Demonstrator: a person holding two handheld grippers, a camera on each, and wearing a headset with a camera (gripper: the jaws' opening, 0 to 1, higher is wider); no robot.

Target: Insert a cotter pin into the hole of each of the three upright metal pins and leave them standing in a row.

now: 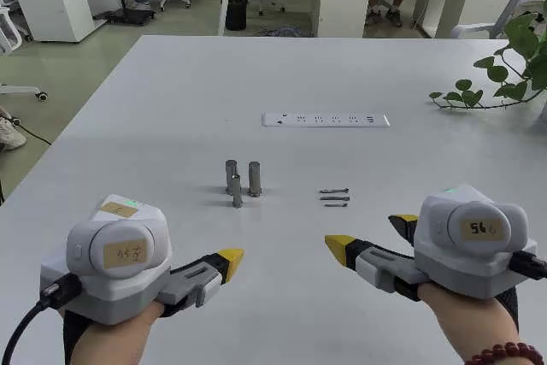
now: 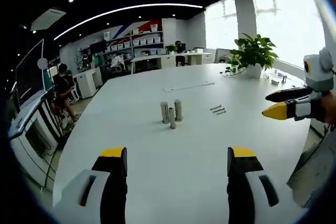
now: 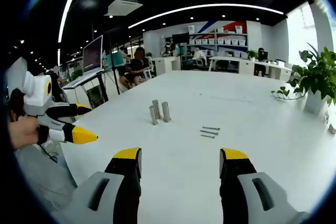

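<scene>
The left gripper (image 2: 177, 153) and right gripper (image 3: 180, 154) both gape wide, holding nothing. Ahead, between them, three metal pins (image 1: 242, 180) stand upright in a cluster. Three cotter pins (image 1: 334, 197) lie ahead of the right gripper.

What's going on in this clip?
A person holds a gripper in each hand over a white table. The left gripper and right gripper are both open and empty, short of the parts. Three metal pins stand clustered mid-table. Three cotter pins lie beside them, none inserted yet.
</scene>
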